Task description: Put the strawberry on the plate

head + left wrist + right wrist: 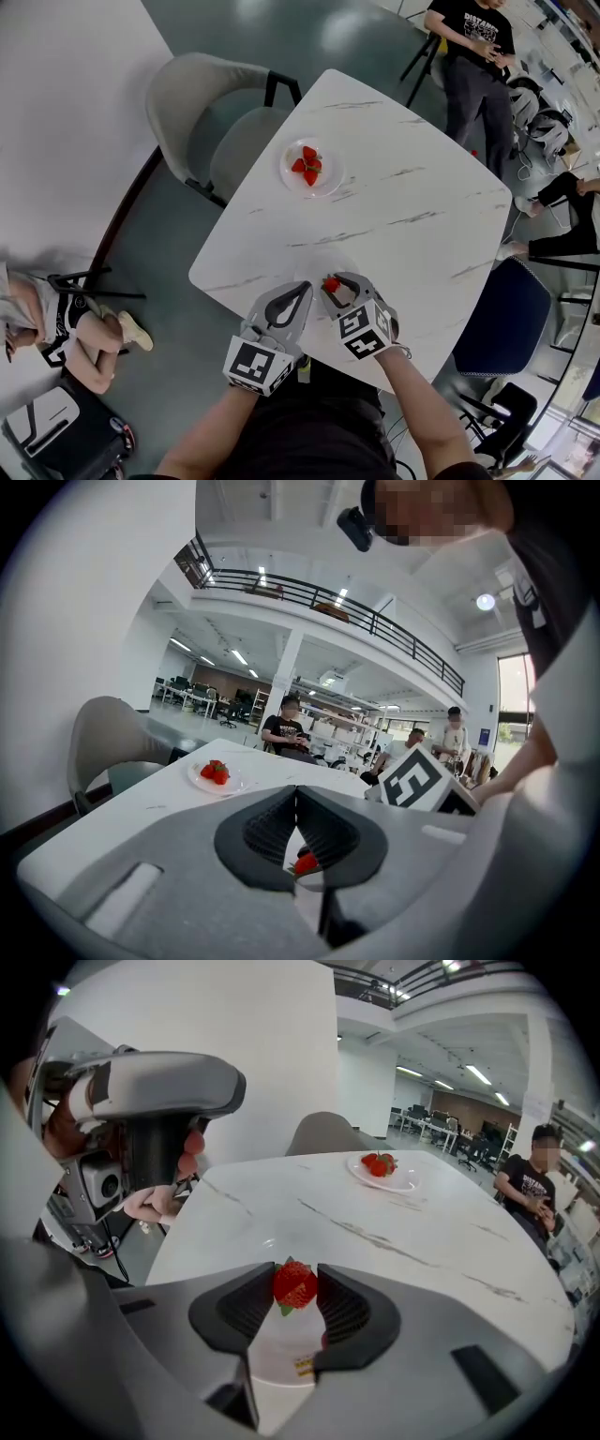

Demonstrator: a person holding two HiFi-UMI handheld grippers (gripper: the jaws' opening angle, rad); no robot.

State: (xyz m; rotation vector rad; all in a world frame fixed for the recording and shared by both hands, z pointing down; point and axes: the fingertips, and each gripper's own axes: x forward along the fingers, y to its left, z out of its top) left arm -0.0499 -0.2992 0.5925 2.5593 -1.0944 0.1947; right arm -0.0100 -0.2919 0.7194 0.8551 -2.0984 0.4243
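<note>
**Strawberry gripped at near edge, not yet set down**

The right hand-held gripper (334, 287) is clamped on the strawberry (294, 1285). Both ribbed pads press its sides, leaf end down, and the fruit sits high near the tips. It hangs over the near edge of the surface (422, 225), right above a shallow pale dish (279, 1359). From these views it's unclear whether the fruit touches the dish.

The left hand-held gripper (306, 287) is clenched with its tips meeting and holds nothing. It is parked just beside the right one.

The plate (328, 186) sits well apart toward the far side, next to a grey chair (202, 112). It already carries a few other strawberries (307, 166).

The target is ambiguous. The dish below is closest, and the far plate is the obvious one.

How to do it well (judgement):
- Keep the squeeze light. The fruit is soft, and with the grip near the tips it could roll out.
- Hold the gripper tilted down and avoid wrist roll in transit.
- Lower until the fruit rests on the plate, then open. A drop would let it roll.
- On the far plate, aim for the bare rim side, not onto the fruit there.
- Keep the left gripper out of the path.
</note>
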